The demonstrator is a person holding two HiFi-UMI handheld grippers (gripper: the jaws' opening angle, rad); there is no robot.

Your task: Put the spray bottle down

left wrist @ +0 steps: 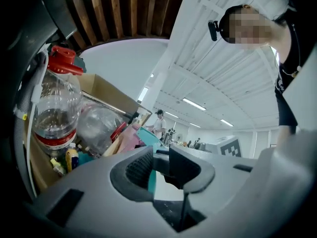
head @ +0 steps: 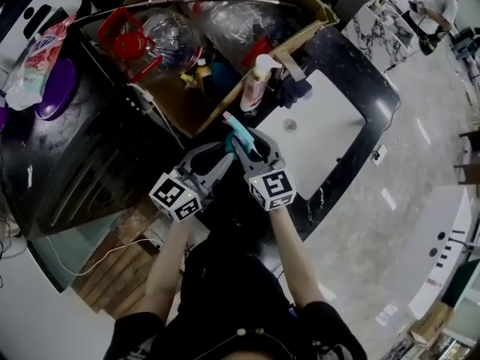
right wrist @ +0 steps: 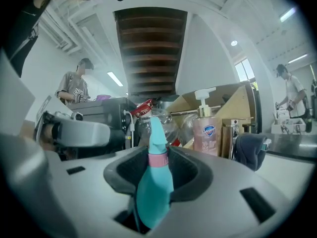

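My right gripper (head: 255,151) is shut on a teal spray bottle (head: 238,132) with a pink collar, held over the black counter's front edge. In the right gripper view the bottle (right wrist: 154,182) stands between the pads, nozzle pointing away, with my right gripper (right wrist: 157,175) closed round its neck. My left gripper (head: 223,163) sits close on the left, tips beside the bottle. In the left gripper view my left gripper (left wrist: 161,170) stands open; a strip of the teal bottle (left wrist: 151,180) shows through the gap, with no pad pressing on it.
A cardboard box (head: 304,30) behind holds clear plastic bottles and a red-capped jug (head: 129,45). A pink pump soap bottle (head: 257,81) stands at the box's corner beside a white sink (head: 330,137). A purple bowl (head: 56,88) lies far left. A person (head: 435,6) works far off.
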